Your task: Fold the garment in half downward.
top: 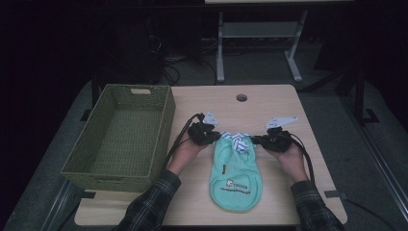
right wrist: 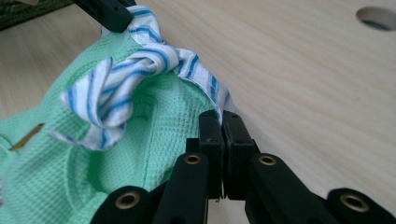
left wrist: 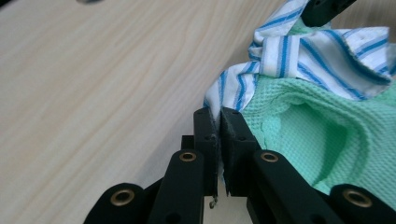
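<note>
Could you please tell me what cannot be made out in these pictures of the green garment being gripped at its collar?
- Print on the green garment: too small and dim in the high view to read.
- Left tool and right tool tips: too small and dark in the high view.
- Striped collar: the pinched edge is hidden between the shut jaws in both gripper views.
- Wicker basket: its near inner wall is hidden by its own rim in the high view.
</note>
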Action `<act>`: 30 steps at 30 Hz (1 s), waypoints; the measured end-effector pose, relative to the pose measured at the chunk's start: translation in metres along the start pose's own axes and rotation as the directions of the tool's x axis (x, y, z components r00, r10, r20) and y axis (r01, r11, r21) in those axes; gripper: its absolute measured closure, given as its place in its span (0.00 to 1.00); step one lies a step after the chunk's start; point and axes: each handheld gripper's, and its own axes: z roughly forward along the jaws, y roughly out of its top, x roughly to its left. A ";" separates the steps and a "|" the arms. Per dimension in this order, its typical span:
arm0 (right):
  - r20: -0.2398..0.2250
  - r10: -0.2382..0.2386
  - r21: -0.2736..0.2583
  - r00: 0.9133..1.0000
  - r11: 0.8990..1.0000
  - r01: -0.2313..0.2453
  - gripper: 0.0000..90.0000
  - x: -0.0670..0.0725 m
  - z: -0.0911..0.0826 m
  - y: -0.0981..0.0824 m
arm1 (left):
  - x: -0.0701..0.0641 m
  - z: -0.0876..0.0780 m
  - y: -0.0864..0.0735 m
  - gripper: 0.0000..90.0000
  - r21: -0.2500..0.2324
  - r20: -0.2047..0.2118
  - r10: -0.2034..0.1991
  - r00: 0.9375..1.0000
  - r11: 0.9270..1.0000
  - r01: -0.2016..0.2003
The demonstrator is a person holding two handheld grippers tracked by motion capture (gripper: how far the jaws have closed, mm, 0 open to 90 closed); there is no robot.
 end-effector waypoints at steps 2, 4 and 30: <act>0.010 -0.006 -0.002 1.000 1.000 0.006 0.98 0.000 -0.003 0.004 | 0.000 -0.003 0.002 0.95 -0.017 0.000 0.008 1.000 1.000 -0.008; 0.022 -0.018 -0.020 1.000 1.000 0.019 0.98 -0.001 -0.007 0.007 | 0.000 -0.007 0.005 0.95 -0.043 0.000 0.002 1.000 0.999 -0.002; 0.041 -0.044 -0.142 0.998 0.989 0.050 0.88 0.011 -0.038 0.006 | -0.017 -0.033 0.015 0.95 -0.197 0.009 0.082 0.997 0.977 -0.078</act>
